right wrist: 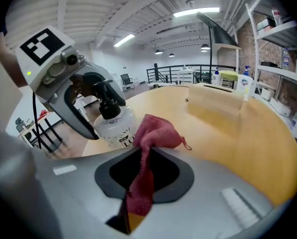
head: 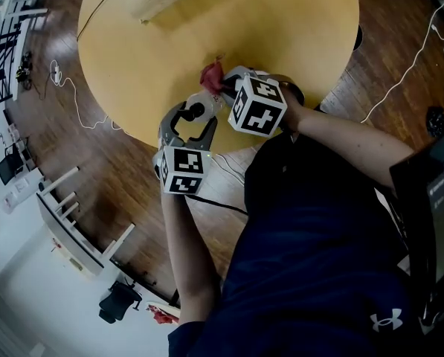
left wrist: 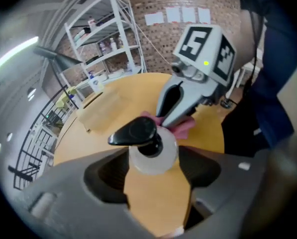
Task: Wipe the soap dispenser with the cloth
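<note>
Clamped the soap dispenser in the left gripper, with the jaws spread wide and pressed on both sides of the clear bottle just below its black pump head. Stood the bottle upright on the round tabletop, close to the rim at 6 o'clock in the head view. Pinched a red cloth in the right gripper, jaws nearly together, with one end hanging down between them and the bunched end sticking out past the tips. Laid that bunch against the bottle's side, at about 1 o'clock from the pump in the head view. Placed the right gripper at 3 o'clock of the dispenser and the left at 6 o'clock, marker cubes turned upward. Showed a pale wooden box at 12 o'clock on the tabletop, well apart from both grippers. Showed white cables trailing over the wooden floor at 9 o'clock of the tabletop, and white shelves before a brick wall in the left gripper view.
</note>
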The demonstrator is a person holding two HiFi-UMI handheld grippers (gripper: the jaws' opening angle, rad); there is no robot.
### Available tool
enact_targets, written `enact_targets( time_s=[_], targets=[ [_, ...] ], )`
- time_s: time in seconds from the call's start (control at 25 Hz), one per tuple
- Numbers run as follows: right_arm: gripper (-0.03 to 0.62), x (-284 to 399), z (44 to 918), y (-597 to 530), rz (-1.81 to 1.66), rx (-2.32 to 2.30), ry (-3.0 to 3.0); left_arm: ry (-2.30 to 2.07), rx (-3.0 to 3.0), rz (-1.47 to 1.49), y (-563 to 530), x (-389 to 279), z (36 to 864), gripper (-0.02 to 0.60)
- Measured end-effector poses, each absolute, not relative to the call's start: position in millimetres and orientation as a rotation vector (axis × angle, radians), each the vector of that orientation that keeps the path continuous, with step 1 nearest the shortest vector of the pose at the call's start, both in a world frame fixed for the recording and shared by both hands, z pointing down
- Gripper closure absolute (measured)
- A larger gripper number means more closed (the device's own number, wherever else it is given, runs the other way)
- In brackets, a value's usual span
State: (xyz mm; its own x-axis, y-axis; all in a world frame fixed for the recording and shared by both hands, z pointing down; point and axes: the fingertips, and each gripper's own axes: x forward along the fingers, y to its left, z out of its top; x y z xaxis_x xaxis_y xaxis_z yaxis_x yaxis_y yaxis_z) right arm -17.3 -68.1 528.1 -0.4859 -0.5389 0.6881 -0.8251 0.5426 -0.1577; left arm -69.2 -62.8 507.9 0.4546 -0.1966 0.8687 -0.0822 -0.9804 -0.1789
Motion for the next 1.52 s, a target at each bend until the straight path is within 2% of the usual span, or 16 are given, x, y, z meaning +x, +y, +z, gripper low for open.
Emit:
enact_targets(
  time_s=[0.12,0.24,0.32,0.52,0.76,0.84,0.96,1.04,1.16,1.32,1.52],
  targets=[
    [0.536,-24,547,-70,0.601,0.986,-2.199,0.485,-2.764,-1.599,-62,-69,499,0.175],
    [0.536,-31,570,-52,0.62,0.92,-2.14,0.943,-3.016,-1.528,-63,-66,490,0.176],
    [0.536,-38,566,-38,0.638,0.91,-2.144,1.019,-2.964,-1.521,-64,-68,495,0.179],
    [0.536,-47,514,-45,0.716,1.003,-2.355,0.809,-2.793,-1.535,-76,-72,507,0.252],
    [0.536,-32,527,-77,0.638,0.987,-2.31,0.244,-2.504,-1.581,-65,-75,515,0.25],
    [0.536,-35,551,-65,0.665,0.916,-2.225,0.402,-2.599,-1.596,-68,-78,509,0.215],
    [0.536,-45,567,-39,0.669,0.871,-2.168,0.897,-2.975,-1.468,-73,-75,495,0.215],
    [0.536,-50,557,-32,0.658,0.897,-2.195,0.993,-3.01,-1.476,-69,-72,498,0.216],
    [0.536,-47,524,-39,0.618,0.984,-2.259,0.87,-2.911,-1.545,-72,-73,507,0.264],
    [0.536,-39,500,-65,0.561,1.055,-2.303,0.584,-2.827,-1.57,-73,-75,507,0.265],
    [0.536,-33,547,-69,0.622,0.95,-2.185,0.119,-2.614,-1.586,-59,-71,507,0.264]
  ],
)
